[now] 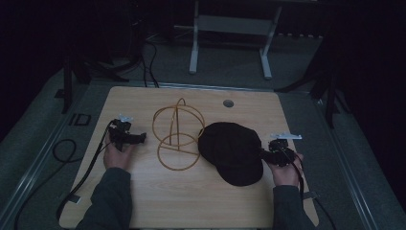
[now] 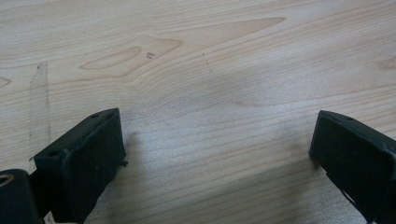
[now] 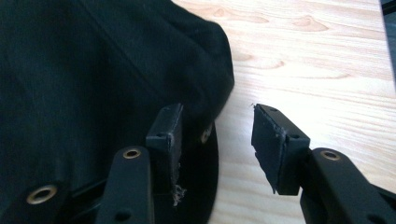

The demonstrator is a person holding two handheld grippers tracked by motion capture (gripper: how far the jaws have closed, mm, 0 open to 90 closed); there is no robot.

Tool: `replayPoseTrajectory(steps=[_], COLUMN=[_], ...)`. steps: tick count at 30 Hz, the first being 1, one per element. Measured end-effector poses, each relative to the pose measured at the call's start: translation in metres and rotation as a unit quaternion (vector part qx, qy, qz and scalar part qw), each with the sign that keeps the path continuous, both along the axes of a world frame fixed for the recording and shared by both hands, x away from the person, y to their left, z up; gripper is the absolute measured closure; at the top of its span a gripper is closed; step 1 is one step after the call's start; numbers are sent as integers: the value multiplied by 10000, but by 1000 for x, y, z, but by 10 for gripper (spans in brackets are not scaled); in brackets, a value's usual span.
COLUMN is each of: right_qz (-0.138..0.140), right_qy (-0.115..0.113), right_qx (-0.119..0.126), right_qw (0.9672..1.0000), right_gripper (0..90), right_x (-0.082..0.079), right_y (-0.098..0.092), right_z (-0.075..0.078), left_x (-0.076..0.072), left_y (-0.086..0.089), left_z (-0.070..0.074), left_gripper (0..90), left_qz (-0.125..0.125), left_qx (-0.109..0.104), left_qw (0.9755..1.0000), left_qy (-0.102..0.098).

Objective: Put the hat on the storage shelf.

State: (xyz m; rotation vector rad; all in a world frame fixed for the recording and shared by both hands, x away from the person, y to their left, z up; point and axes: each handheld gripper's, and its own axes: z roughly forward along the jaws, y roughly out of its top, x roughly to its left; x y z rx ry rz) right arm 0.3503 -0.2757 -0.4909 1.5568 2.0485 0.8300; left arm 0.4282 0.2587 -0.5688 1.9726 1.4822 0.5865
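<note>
High view: a black cap (image 1: 233, 152) lies flat on the light wooden desk (image 1: 191, 201), on its right half, with its brim toward the near edge. Just left of the cap stands a stand made of thin gold wire rings (image 1: 177, 134); the cap's left edge is right up against its bottom ring.

The right gripper (image 1: 266, 154) is at the cap's right edge, held in the person's right hand (image 1: 286, 168). In the right gripper view its two black fingers (image 3: 167, 135) are partly apart. One finger is over the black cloth near the brim, the other is over bare wood, and they are not pinching the cap.

The left gripper (image 1: 140, 138) sits well to the left of the wire stand, in the left hand (image 1: 117, 152). In the left gripper view its fingers (image 2: 86, 154) are wide apart over bare desk, with nothing between them.
</note>
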Motion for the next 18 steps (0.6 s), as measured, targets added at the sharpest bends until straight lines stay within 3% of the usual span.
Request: replayPoseTrajectory(steps=[4, 8, 12, 14, 18], right_qz=[17, 108, 64, 29, -49], right_qy=[-7, 67, 242, 318, 528], right_qx=[51, -53, -147, -25, 18], right_qw=[10000, 9999, 9996, 9995, 9986], right_gripper=[538, 525, 567, 593, 529], right_x=[6, 17, 27, 32, 41], right_y=[2, 9, 13, 14, 16], right_z=[2, 4, -3, -8, -15], left_x=[0, 0, 0, 0, 0], left_y=[0, 0, 0, 0, 0], left_z=[0, 0, 0, 0, 0], left_gripper=[28, 28, 28, 28, 28], left_qz=[0, 4, 4, 7, 7], left_qx=[-3, -10, -10, -9, -10], left_qw=[10000, 10000, 10000, 10000, 10000], left_qy=[-1, -4, -3, -7, -7])
